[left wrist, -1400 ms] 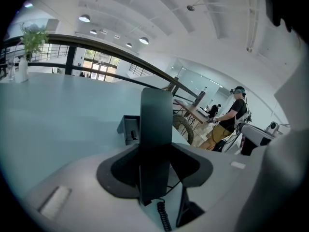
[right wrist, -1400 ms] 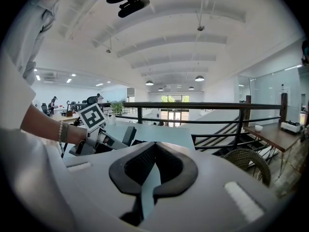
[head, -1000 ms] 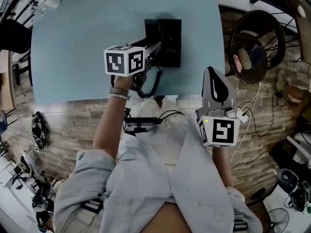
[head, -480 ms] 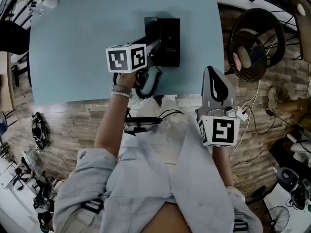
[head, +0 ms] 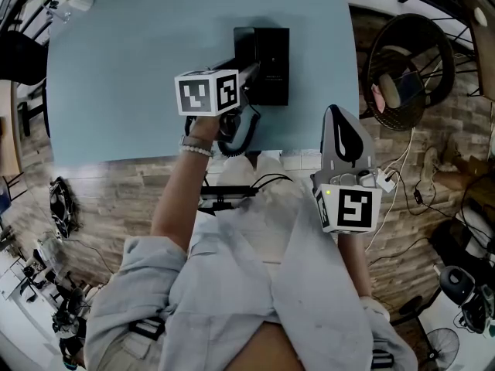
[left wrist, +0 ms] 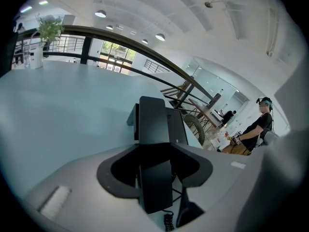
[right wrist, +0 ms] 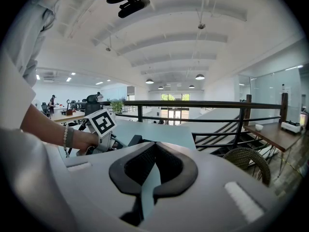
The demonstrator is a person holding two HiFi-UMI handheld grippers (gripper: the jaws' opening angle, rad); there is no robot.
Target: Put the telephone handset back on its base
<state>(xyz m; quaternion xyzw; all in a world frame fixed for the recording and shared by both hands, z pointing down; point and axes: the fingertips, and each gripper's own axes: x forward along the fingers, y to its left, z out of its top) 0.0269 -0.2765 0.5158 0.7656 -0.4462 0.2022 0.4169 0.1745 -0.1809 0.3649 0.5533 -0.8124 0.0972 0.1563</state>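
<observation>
The black telephone base [head: 272,64] stands near the back middle of the light blue table [head: 116,76]. My left gripper [head: 249,74] is shut on the black handset [left wrist: 153,149], which reaches forward over the left side of the base [left wrist: 177,125]. Whether the handset touches the base, I cannot tell. The coiled cord [head: 236,134] hangs in a loop below the gripper toward the table's near edge. My right gripper [head: 336,118] is held off the table's near right corner, shut, with nothing between its jaws [right wrist: 153,151].
A wicker chair [head: 406,68] stands on the floor right of the table, with cables [head: 402,180] below it. A potted plant [left wrist: 48,30] sits at the table's far left corner. A railing [left wrist: 145,57] runs behind the table, and a person [left wrist: 256,132] stands far right.
My left gripper has shifted slightly right with the handset, closer over the base. The right gripper has stayed where it was.
</observation>
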